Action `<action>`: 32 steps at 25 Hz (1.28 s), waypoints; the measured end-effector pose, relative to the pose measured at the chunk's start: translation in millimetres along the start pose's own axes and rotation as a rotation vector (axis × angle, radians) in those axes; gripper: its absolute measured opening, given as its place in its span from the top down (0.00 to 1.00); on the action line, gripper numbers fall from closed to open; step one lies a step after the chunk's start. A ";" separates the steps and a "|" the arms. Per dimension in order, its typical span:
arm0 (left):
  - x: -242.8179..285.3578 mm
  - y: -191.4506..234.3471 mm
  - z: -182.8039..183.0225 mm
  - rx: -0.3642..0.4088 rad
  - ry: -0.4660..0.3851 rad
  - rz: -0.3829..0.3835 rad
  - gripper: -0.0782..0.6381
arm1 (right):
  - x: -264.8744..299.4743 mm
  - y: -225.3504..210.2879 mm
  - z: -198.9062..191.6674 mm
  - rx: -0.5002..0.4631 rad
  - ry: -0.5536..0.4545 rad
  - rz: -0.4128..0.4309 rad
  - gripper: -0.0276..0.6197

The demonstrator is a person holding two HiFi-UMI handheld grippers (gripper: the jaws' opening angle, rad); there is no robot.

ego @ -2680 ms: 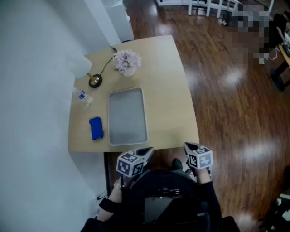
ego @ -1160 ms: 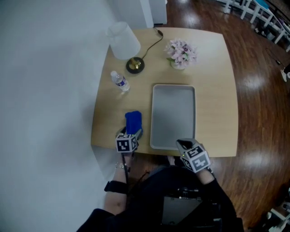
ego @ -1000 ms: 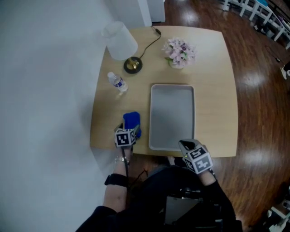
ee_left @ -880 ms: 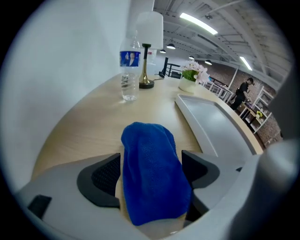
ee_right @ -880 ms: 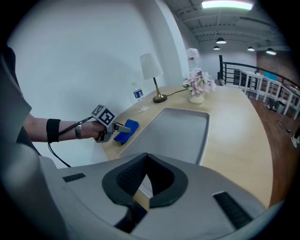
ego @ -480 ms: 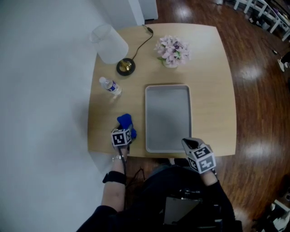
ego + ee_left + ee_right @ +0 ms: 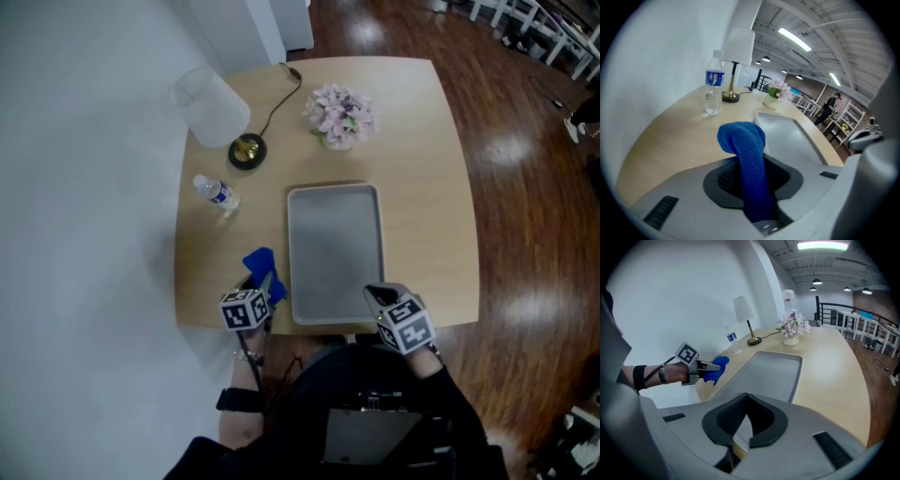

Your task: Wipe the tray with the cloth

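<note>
The left gripper point(image 7: 752, 183) has just been closing, and its jaws now pinch the blue cloth point(image 7: 743, 138), whose folded end sticks out beyond them. It holds the cloth over the table point(image 7: 422, 187), just beside the near left corner of the grey tray point(image 7: 333, 248). The right gripper point(image 7: 747, 427) hangs at the tray's near edge with its jaws pressed together on nothing. Beyond the cloth stand a water bottle point(image 7: 217, 193) and a white lamp point(image 7: 214, 108), with pink flowers point(image 7: 339, 114) behind the tray.
</note>
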State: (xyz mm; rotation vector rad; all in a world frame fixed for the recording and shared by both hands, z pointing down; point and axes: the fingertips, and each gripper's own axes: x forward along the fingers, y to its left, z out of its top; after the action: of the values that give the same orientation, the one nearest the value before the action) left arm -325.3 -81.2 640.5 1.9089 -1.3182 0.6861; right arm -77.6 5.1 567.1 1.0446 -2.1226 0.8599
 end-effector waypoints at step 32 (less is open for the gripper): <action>126.0 -51.5 157.3 0.253 0.102 0.023 0.73 | 12.5 -105.7 8.8 0.181 -0.026 0.015 0.95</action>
State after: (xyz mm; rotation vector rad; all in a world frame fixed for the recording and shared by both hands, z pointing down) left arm -229.2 -265.1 626.4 2.0288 -1.2388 0.9884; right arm 2.2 -57.4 600.7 1.1377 -2.1069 1.0663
